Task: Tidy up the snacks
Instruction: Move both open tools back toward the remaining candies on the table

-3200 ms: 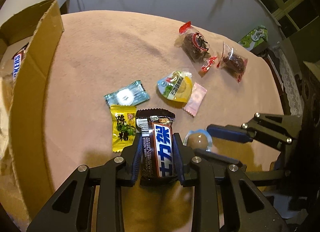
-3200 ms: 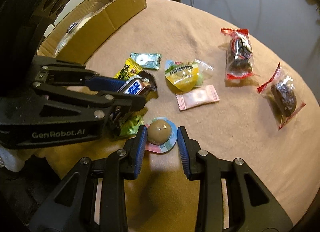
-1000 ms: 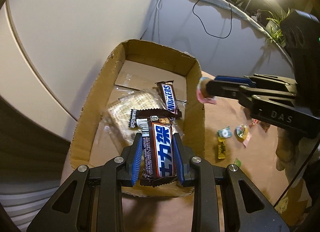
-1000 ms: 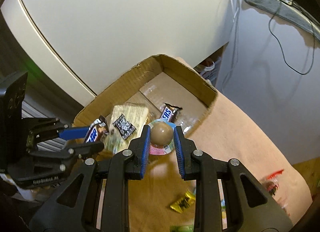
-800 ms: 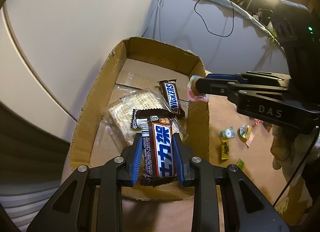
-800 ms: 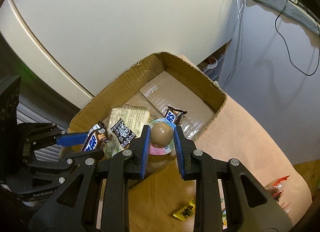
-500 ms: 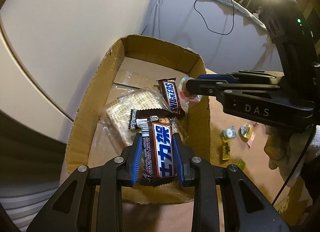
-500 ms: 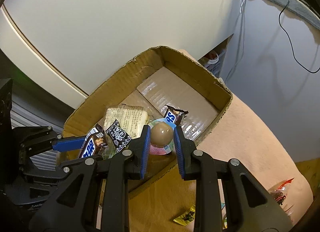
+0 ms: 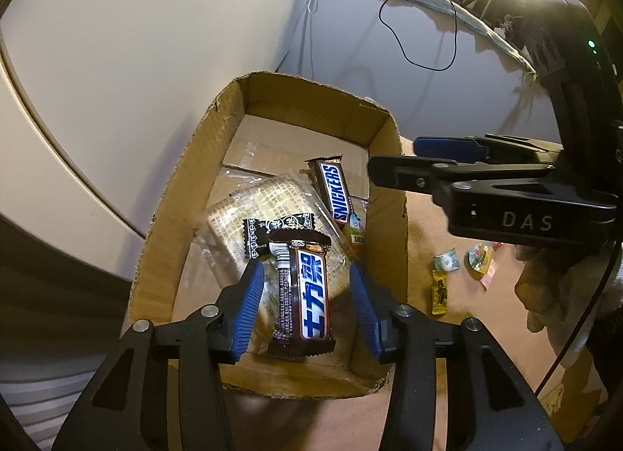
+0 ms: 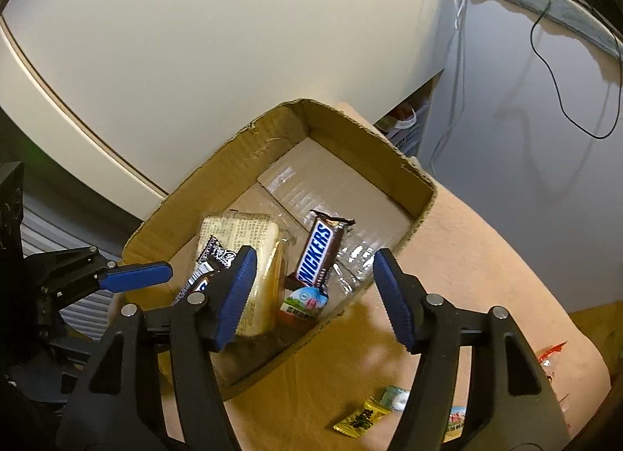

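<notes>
The left gripper [image 9: 305, 307] has its fingers spread wide, with clear gaps on both sides of the chocolate bar [image 9: 303, 297] seen between them; neither blue pad [image 9: 247, 307] touches the wrapper. The bar sits over the near end of the cardboard box [image 9: 155, 256], partly across a small black sweet [image 9: 272, 231]; whether it is resting or in the air cannot be told. The right gripper [image 10: 315, 295] is also wide apart and holds nothing, hanging above the box's near wall.

In the box, under the right gripper, a jelly cup [image 10: 305, 303] lies against the near wall, just below the lower end of a Snickers bar [image 10: 317, 250] that leans diagonally across the box floor. Beside that bar, toward the left gripper's side, lies a clear packet of crackers [image 10: 249, 256]. The far half of the box floor is bare cardboard with shiny tape.

The box stands at the edge of a tan tablecloth [image 10: 486, 256]. On the cloth, well apart from the box, lie a yellow sweet [image 10: 362, 420], a pale green sweet [image 10: 393, 396] touching it, and a few more wrapped snacks [image 9: 481, 260]. A white wall [image 10: 233, 42] rises behind the box.
</notes>
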### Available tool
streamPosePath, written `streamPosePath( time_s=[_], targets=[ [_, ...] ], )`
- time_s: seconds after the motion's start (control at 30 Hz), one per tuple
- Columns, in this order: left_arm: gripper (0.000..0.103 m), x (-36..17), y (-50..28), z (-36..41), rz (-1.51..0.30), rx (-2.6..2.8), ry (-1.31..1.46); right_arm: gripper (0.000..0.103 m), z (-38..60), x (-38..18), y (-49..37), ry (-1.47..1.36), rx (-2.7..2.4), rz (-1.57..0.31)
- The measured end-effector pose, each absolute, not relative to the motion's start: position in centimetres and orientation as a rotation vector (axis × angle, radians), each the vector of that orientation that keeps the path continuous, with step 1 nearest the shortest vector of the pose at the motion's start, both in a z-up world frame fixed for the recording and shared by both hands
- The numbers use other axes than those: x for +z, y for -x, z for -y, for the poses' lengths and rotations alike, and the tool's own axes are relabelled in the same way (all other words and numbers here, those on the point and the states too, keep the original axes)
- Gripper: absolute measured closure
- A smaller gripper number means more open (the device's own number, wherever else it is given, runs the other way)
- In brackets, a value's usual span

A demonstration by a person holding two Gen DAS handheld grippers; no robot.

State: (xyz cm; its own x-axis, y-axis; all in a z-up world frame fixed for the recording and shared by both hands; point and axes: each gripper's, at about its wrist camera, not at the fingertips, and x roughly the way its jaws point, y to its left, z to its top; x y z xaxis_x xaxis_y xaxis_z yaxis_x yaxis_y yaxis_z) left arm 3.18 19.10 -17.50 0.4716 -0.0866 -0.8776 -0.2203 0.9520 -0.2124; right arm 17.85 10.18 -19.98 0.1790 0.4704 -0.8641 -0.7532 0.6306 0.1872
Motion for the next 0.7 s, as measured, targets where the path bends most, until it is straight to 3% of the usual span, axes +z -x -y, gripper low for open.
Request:
streamPosePath(
  time_s=[0.37,0.7],
  targets=[
    [0.058,-15.9,-2.8,-16.6,-1.047,0.018,0.312,0.034,-5.3,-17.7,-18.0,0.278,0.84,-1.051],
    [0.061,-16.7,-2.9,-9.7,-1.09,-0.162,0.263,0.034,7.0,-17.7,-17.5,0.189,0.698,-1.071]
  ],
)
